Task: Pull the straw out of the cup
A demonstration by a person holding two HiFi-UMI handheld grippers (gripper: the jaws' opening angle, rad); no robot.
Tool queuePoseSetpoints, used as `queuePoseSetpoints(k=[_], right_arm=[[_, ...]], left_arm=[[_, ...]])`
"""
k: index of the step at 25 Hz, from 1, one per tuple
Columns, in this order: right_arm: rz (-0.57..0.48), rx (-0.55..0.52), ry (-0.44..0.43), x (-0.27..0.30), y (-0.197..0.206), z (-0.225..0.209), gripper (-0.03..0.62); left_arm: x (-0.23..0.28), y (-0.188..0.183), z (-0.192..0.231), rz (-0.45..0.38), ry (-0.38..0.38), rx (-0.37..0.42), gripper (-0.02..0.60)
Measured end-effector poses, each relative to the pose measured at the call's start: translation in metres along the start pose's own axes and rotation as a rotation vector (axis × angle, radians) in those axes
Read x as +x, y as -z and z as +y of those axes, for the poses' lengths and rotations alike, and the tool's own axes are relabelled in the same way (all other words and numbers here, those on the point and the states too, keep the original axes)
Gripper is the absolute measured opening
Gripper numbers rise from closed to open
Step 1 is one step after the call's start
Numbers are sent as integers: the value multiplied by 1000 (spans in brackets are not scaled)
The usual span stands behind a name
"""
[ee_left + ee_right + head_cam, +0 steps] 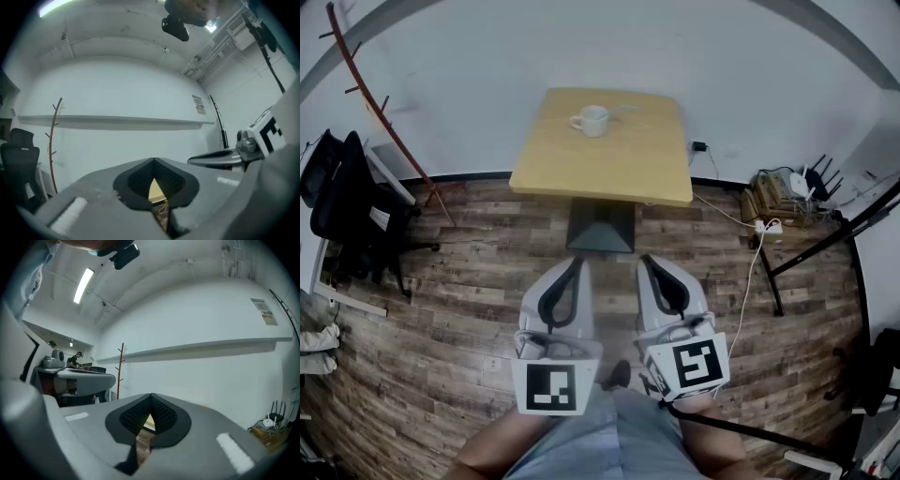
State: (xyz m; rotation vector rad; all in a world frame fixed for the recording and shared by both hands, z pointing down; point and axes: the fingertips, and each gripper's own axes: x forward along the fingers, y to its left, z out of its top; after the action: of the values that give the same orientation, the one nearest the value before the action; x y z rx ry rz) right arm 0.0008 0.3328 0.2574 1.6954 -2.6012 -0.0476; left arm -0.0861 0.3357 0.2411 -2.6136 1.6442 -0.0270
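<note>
A white cup (591,121) stands on the far part of a small wooden table (609,164), and a thin pale straw (624,111) leans out of it to the right. Both grippers are held level, low and close to my body, well short of the table. My left gripper (574,264) has its jaws together with nothing between them; its own view shows the tips meeting (153,161) and a sliver of table behind. Beside it, my right gripper (650,262) is likewise shut and empty, with its tips touching (151,396).
The table's dark base (600,226) rests on wood-plank flooring. A red coat stand (380,108) and a black chair (347,202) are at the left. At the right lie a white cable and power strip (766,226), a router (797,183) and black stand legs (816,246).
</note>
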Motion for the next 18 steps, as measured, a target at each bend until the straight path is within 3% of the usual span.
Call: queuePoseSetpoints(k=[18], right_arm=[[-15,22,9,-23,4,-31,6]], left_arm=[[17,-5,-38,-17,33,-1,18]])
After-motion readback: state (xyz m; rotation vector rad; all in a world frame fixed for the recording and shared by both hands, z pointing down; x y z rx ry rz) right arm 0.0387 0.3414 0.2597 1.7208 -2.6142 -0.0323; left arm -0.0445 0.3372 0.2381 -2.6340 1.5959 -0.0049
